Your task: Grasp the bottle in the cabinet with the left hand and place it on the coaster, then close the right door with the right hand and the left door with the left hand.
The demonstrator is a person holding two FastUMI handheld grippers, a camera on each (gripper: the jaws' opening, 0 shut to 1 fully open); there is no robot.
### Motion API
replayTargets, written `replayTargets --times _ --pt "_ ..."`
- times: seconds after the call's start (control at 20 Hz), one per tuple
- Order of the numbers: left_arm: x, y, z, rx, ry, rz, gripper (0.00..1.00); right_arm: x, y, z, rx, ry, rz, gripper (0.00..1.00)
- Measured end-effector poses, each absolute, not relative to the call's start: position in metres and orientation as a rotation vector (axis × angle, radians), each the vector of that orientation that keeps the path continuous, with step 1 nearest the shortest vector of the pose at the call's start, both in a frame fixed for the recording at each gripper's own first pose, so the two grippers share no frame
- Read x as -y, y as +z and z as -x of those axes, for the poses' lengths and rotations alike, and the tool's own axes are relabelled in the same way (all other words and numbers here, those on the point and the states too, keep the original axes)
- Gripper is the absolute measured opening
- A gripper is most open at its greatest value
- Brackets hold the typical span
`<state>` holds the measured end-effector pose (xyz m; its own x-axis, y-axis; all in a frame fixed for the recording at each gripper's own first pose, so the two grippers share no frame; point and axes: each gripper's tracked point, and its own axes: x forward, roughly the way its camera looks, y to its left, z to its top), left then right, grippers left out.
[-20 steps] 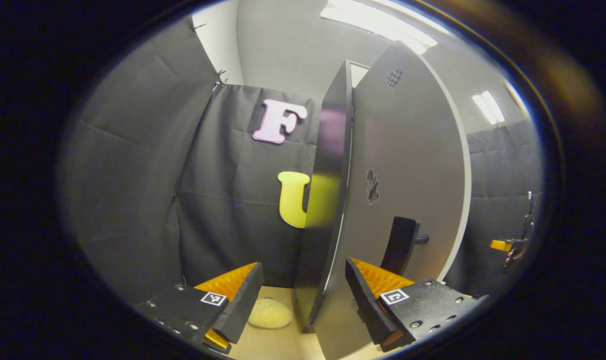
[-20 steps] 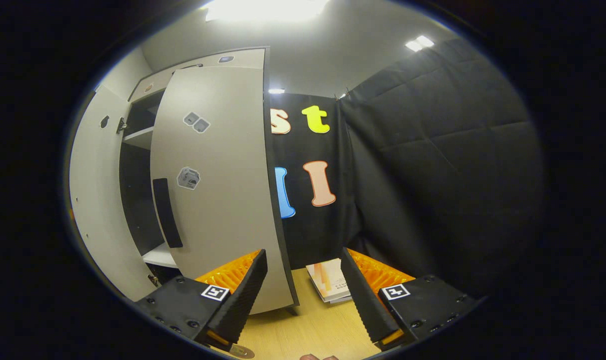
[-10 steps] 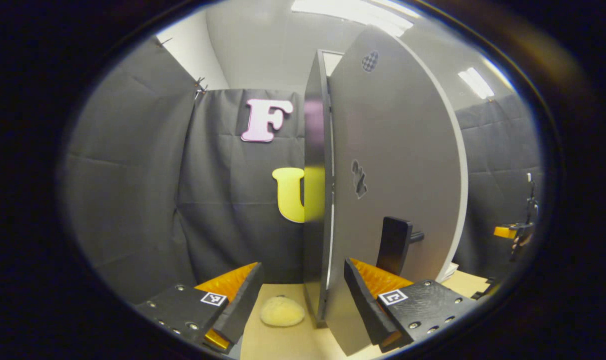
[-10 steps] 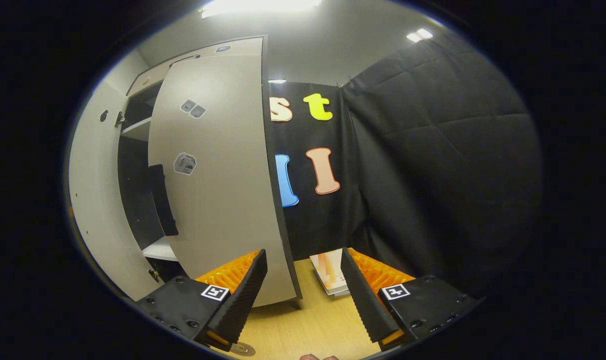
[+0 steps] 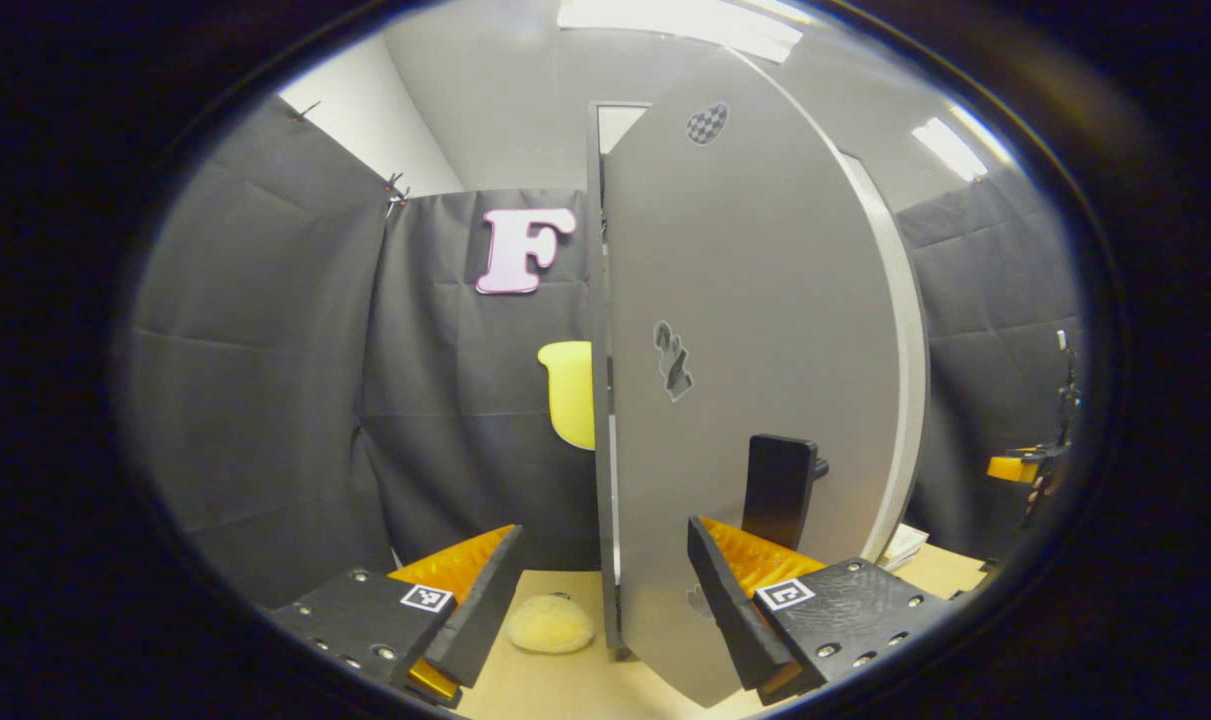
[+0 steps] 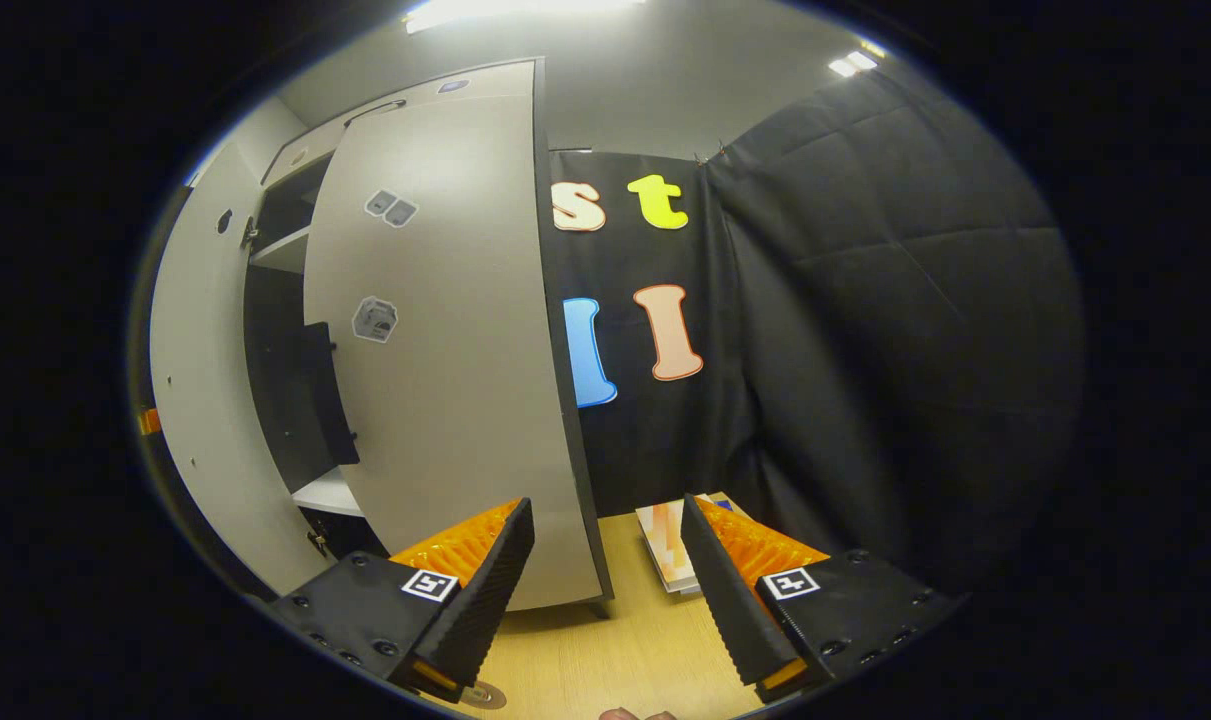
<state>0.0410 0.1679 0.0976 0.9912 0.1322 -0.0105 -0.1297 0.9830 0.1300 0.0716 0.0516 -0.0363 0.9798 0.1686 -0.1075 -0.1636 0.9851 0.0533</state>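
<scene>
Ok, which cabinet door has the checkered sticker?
The left door, seen in the left gripper view: the checkered sticker sits near its top. The right door carries small grey stickers instead.

my left door [image 5: 755, 330] looks like smooth matt grey laminate with a matt black plastic handle [image 5: 777, 492]. the right door [image 6: 445, 350] has the same finish. the table [image 6: 615, 660] is pale wood grain, and the yellow pad [image 5: 550, 624] looks fuzzy.

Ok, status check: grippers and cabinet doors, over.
Left gripper open, close to the left door. Right gripper open, holding nothing, right door ajar ahead. Booklet on the table, off the door's path.
</scene>
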Motion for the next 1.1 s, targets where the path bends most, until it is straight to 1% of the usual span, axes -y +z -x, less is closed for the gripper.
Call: replayTargets --times 0.2,0.3,0.35,0.5,0.55,0.7,0.95,1.1 --pt "-0.141 0.093 -0.049 -0.018 0.155 -0.111 0.94 -0.044 -0.033 -0.087 -0.12 0.188 -0.046 0.94" --pt "-0.123 0.091 -0.06 -0.019 0.133 -0.102 0.94 -0.041 -0.029 -0.089 -0.115 0.202 -0.02 0.95" --pt "-0.111 0.091 -0.066 -0.02 0.11 -0.103 0.94 -0.039 -0.027 -0.089 -0.11 0.209 -0.003 0.91" --pt "-0.079 0.091 -0.075 -0.005 0.074 -0.111 0.94 -0.038 -0.017 -0.091 -0.093 0.238 0.033 0.91" --pt "-0.074 0.093 -0.075 -0.004 0.08 -0.118 0.94 -0.038 -0.016 -0.088 -0.093 0.243 0.041 0.94" --pt "-0.063 0.096 -0.065 0.001 0.088 -0.13 0.94 -0.039 -0.003 -0.082 -0.075 0.256 0.042 0.95" --pt "-0.061 0.096 -0.052 -0.016 0.042 -0.126 0.94 -0.022 0.022 -0.075 -0.017 0.206 0.039 0.95" --pt "-0.06 0.1 -0.047 -0.026 0.036 -0.083 0.94 -0.002 0.032 -0.065 -0.018 0.153 0.044 0.95"
